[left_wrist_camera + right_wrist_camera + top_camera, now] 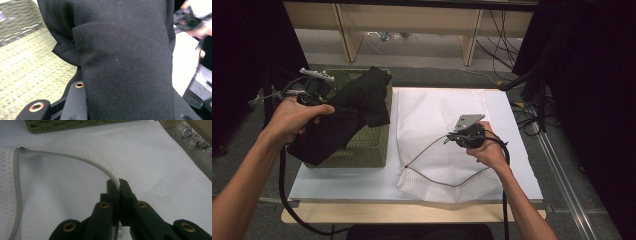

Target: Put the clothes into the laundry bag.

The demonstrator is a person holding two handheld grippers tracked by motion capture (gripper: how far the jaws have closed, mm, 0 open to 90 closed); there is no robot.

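Black garment (343,117) lifted over green basket (367,145) — left gripper (314,90) clamped on it; right gripper (117,187) pinches mesh bag (437,115) rim open beside basket — loading remains.

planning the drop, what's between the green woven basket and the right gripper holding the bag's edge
In the high view, only white mesh laundry bag on the white tabletop separates green woven basket from right gripper.

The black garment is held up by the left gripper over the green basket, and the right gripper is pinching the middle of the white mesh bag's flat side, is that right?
Not quite. The right gripper pinches the white mesh bag at its zippered opening edge, lifting it, as the right gripper view shows. The left gripper does hold the black garment over the green basket.
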